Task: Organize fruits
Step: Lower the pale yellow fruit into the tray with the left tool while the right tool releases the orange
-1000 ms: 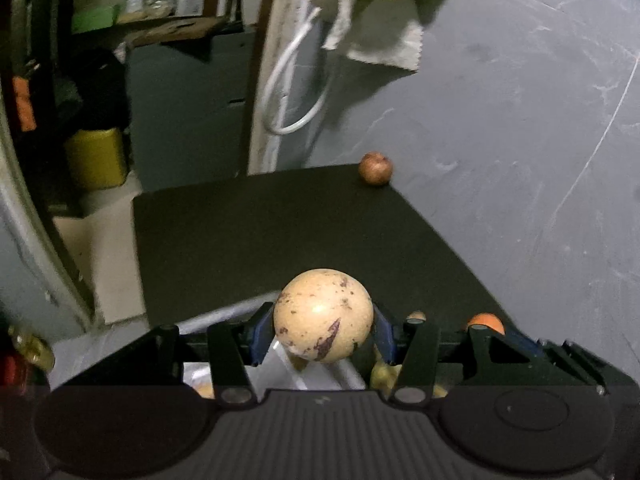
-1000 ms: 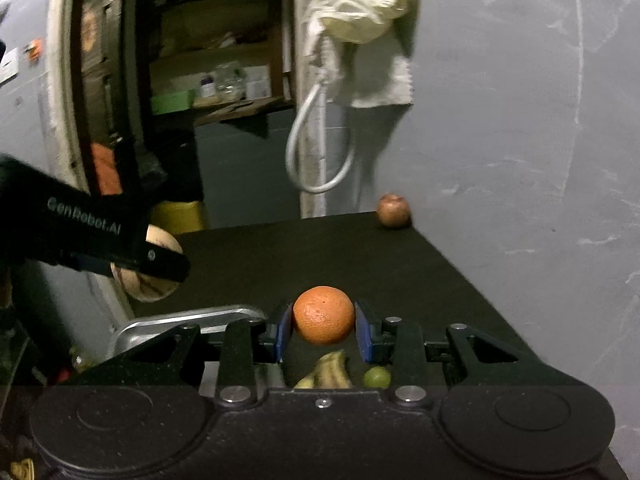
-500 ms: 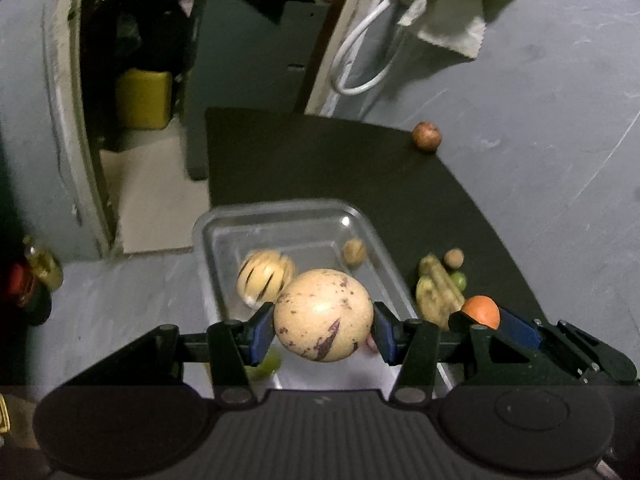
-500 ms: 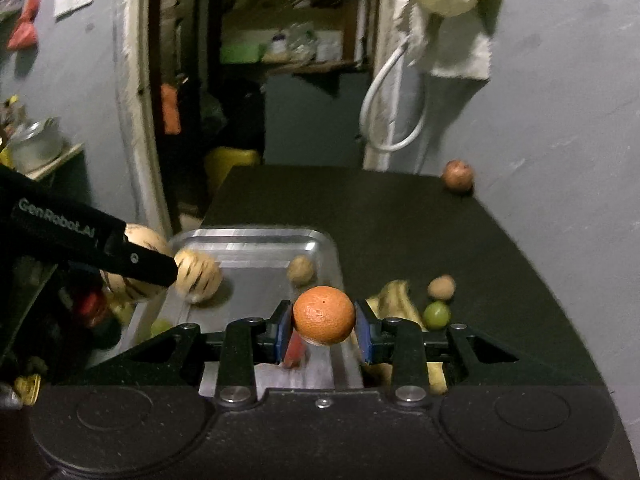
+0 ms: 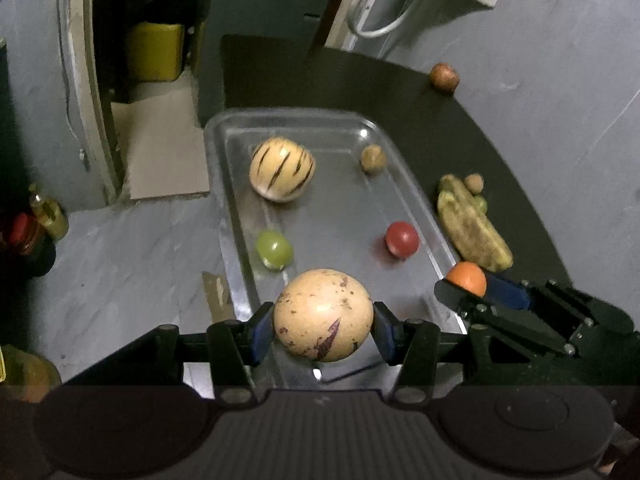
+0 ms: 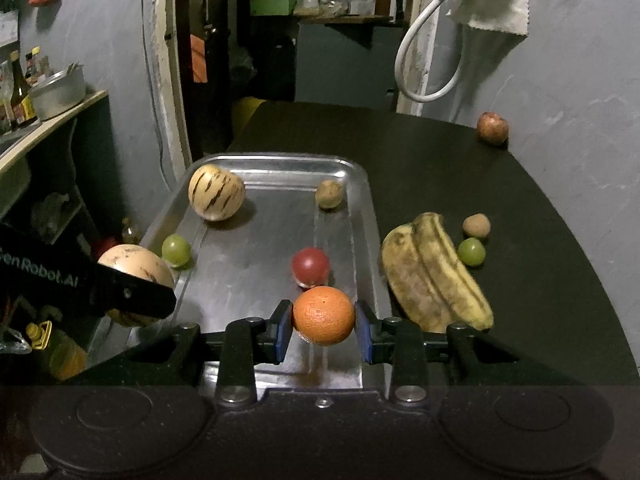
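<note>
While both grippers hang over the near end of the tray (image 5: 224, 216), each holds a fruit. Left gripper (image 5: 323, 330): blue-padded jaws clamp a smooth, round, cream melon (image 5: 323, 314) with brown specks and one purple streak. Right gripper (image 6: 323, 326): jaws clamp an orange (image 6: 323, 314), skin pebbled and matte.

Tray is shiny metal, rectangular, rounded corners, shallow rim, scuffed floor. It sits at the left edge of a matte black tabletop (image 6: 440, 152). Inside the tray: a striped melon (image 5: 282, 168), cream with dark streaks, at 11 o'clock; a small dull brown fruit (image 5: 373, 158) at 1 o'clock; a glossy green fruit (image 5: 274, 250) at 8 o'clock, by the left rim; a glossy red fruit (image 5: 402, 239) at 4 o'clock.

On the tabletop at 3 o'clock of the tray lie bananas (image 6: 432, 272), curved, yellow and heavily browned. Just beside them are a second green fruit (image 6: 471, 252) and a rough brown one (image 6: 476, 225). Reddish round fruit (image 6: 492, 128) sits well apart at the far 1 o'clock corner by the grey wall.

Right view alone shows a metal pot (image 6: 58, 92) and bottles on a side counter at 9 o'clock, plus shelves through the doorway. Left view alone looks steeply down to grey floor left of the tray and a yellow container (image 5: 154, 50). Each view catches the other gripper side-on.
</note>
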